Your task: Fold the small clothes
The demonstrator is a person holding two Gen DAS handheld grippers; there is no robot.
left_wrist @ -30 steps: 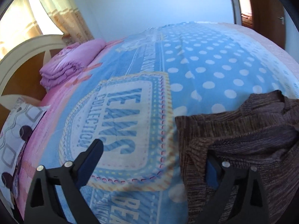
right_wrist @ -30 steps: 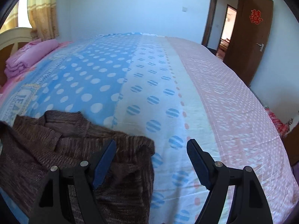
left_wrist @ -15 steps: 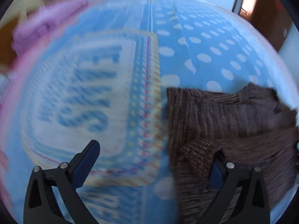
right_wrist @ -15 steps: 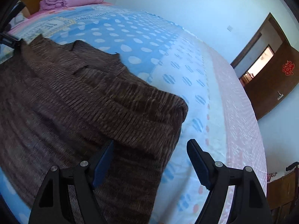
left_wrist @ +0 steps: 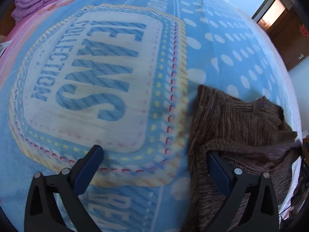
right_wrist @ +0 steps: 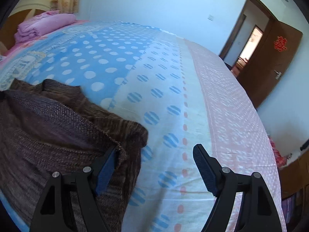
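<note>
We note the bed (right_wrist: 222, 100) carries the brown knit garment (left_wrist: 241, 123), bunched at its near edge. Both left gripper (left_wrist: 154, 166) and right gripper (right_wrist: 154, 166) stand with jaws wide, pinching nothing; each has only one finger against a fold. Risk: closing now catches a single layer, or bedspread (left_wrist: 108, 73) too, skewing the fold.

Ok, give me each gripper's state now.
Left gripper: open, one finger under the brown garment's edge.
Right gripper: open, one finger in a garment fold, nothing gripped.
</note>
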